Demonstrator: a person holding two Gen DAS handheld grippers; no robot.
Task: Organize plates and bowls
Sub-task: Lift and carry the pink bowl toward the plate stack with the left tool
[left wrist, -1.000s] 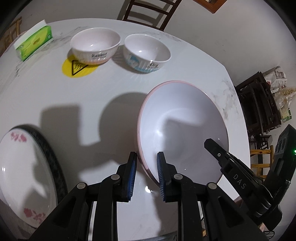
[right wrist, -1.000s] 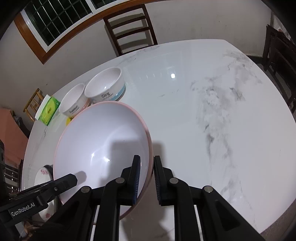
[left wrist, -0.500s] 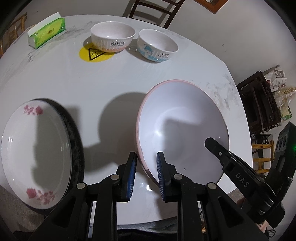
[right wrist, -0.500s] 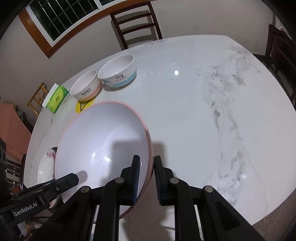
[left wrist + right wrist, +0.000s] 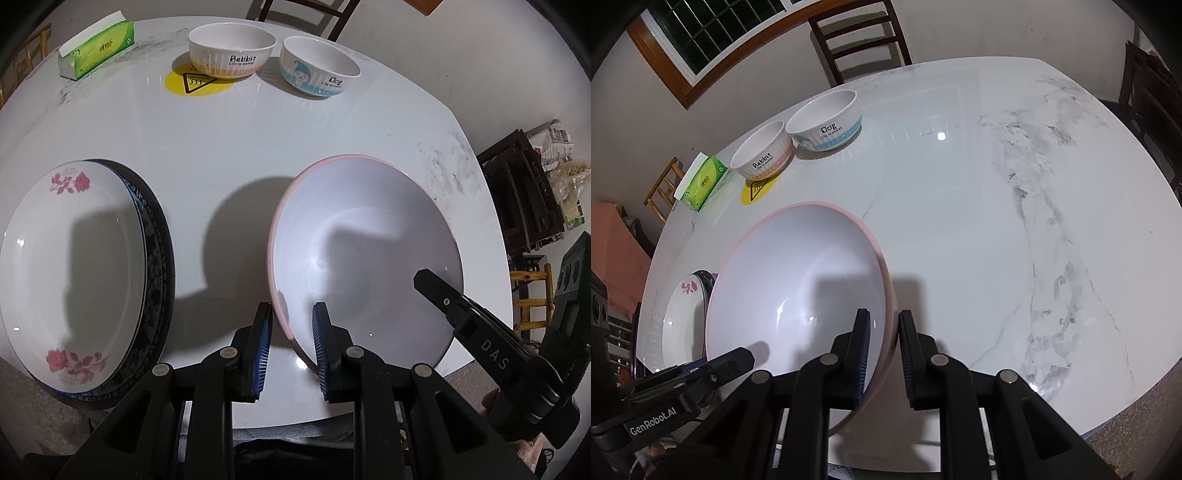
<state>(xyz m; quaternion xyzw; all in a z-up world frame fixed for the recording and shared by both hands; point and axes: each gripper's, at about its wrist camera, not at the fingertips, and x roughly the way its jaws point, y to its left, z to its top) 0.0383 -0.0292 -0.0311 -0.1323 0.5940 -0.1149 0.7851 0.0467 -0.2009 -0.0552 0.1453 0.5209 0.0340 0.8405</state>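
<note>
Left gripper (image 5: 290,345) and right gripper (image 5: 882,356) each pinch opposite rims of the pink bowl (image 5: 369,258), sharing its weight. It seems lifted clear of the table (image 5: 221,147); probably bound for the plate stack (image 5: 74,277).

The left gripper (image 5: 290,325) pinches the near-left rim of the pink-rimmed bowl (image 5: 364,254), with the rose-patterned plate (image 5: 70,273) stacked on a dark plate (image 5: 157,258) to its left.
</note>
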